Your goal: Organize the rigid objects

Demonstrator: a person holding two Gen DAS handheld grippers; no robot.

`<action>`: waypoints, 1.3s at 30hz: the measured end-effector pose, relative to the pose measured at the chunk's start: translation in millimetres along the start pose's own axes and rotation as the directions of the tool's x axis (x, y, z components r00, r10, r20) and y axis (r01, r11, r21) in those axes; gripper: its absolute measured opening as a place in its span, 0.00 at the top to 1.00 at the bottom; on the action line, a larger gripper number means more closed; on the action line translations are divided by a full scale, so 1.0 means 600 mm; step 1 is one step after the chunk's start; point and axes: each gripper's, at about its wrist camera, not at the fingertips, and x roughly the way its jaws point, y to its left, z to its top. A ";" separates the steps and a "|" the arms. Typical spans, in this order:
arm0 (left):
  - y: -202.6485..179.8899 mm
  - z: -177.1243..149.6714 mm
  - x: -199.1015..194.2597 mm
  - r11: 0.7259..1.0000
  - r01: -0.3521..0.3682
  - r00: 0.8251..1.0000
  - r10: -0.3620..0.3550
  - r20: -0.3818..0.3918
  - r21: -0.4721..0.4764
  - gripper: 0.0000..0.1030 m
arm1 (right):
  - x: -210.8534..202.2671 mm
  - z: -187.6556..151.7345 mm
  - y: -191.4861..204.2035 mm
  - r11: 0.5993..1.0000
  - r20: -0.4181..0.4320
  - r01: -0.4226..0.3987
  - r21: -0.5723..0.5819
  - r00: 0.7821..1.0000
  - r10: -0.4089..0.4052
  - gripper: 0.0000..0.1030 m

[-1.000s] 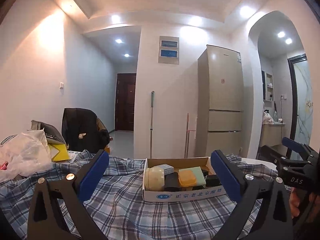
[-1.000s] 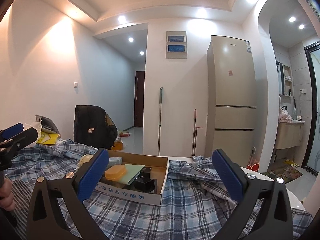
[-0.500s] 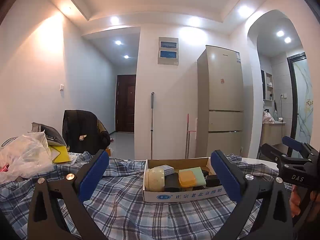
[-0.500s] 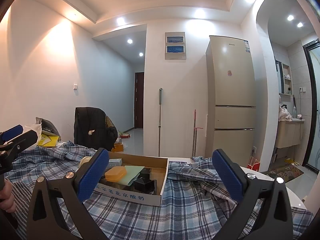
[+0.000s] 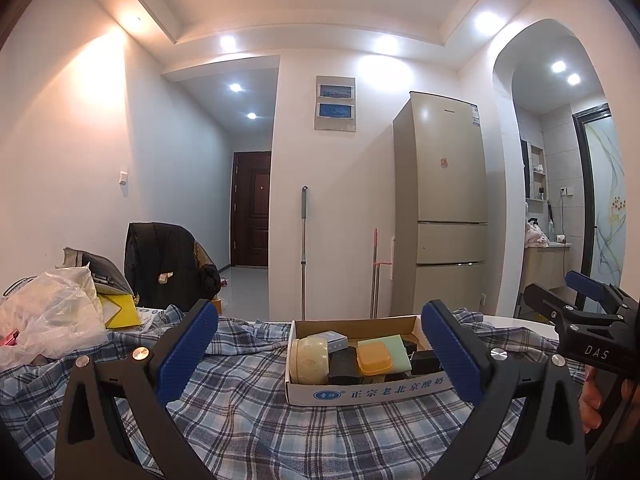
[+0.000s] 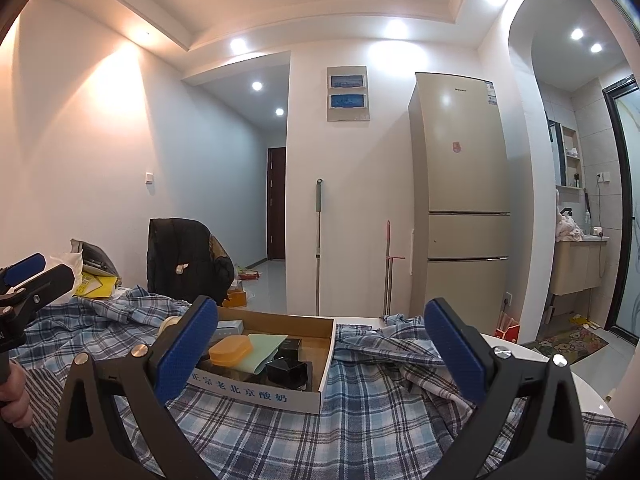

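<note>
A shallow cardboard box (image 5: 360, 392) (image 6: 304, 394) with blue print sits on the plaid cloth. It holds a cream round jar (image 5: 309, 358), an orange soap case (image 5: 374, 357) (image 6: 230, 349), a pale green flat piece (image 5: 394, 350) (image 6: 262, 350), black boxes (image 6: 288, 372) and a small grey-blue box (image 5: 334, 339). My left gripper (image 5: 318, 356) is open and empty, held just short of the box. My right gripper (image 6: 320, 354) is open and empty too, right of the box's front corner. The right gripper shows in the left wrist view (image 5: 588, 300); the left one in the right wrist view (image 6: 28, 280).
A blue plaid cloth (image 5: 240, 412) covers the round white table (image 6: 532, 356). Plastic bags and yellow papers (image 5: 52, 316) pile up at the left. A chair with a black jacket (image 5: 168, 268) stands behind. A fridge (image 5: 440, 216) and mop handles stand farther back.
Both views have tilted slightly upward, so the box sits a little lower in frame. Both grippers stay open and nothing in the box has moved.
</note>
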 end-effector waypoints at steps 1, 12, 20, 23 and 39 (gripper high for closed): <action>0.000 0.000 0.000 1.000 0.000 1.000 0.000 0.000 0.001 0.00 | 0.001 0.000 -0.001 1.000 0.001 -0.002 0.000 1.000 0.002 0.00; 0.002 0.001 0.001 1.000 -0.001 1.000 0.001 -0.002 -0.001 0.00 | 0.001 0.002 -0.001 1.000 -0.006 0.000 0.001 1.000 0.000 0.00; 0.002 0.001 0.001 1.000 -0.001 1.000 0.001 -0.002 -0.002 0.00 | 0.002 0.003 0.000 1.000 -0.008 0.001 0.000 1.000 -0.001 0.00; 0.002 0.001 0.000 1.000 0.000 1.000 0.000 -0.001 -0.002 0.00 | 0.002 0.003 0.000 1.000 -0.008 0.001 0.000 1.000 -0.001 0.00; 0.002 0.001 0.000 1.000 -0.001 1.000 0.001 -0.002 -0.002 0.00 | 0.002 0.003 0.000 1.000 -0.010 0.001 0.001 1.000 -0.001 0.00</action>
